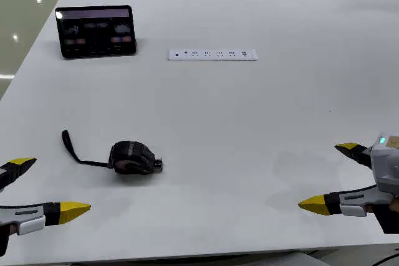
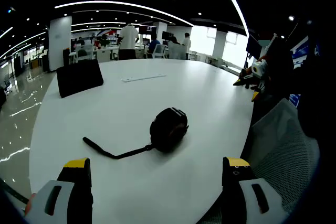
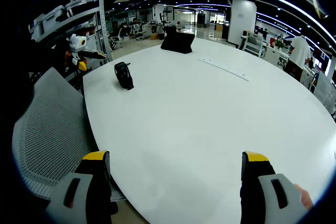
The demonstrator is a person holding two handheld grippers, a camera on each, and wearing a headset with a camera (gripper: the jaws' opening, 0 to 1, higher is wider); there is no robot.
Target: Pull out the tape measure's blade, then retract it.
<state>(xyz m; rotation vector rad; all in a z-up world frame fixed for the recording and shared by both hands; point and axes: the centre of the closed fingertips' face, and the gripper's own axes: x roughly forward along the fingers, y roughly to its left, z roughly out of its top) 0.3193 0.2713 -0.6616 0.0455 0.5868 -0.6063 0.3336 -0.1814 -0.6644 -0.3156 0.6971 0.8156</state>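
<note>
While your left gripper point(image 1: 56, 184) and right gripper point(image 1: 323, 175) gape empty, the tape measure point(image 1: 133, 158) waits near-left.
Pinch only its strap point(image 1: 67, 141) and it may skid.

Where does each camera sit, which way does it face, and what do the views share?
Head view: in the headset, looking forward and down at the table, tape measure, tablet and power strip; left tool and right tool enter at the bottom corners.
Left gripper view: on the left tool, low, facing the tape measure close ahead; own jaws open.
Right gripper view: on the right tool, facing across the table toward the distant tape measure; own jaws open.
Shared: all three show the tape measure.
</note>
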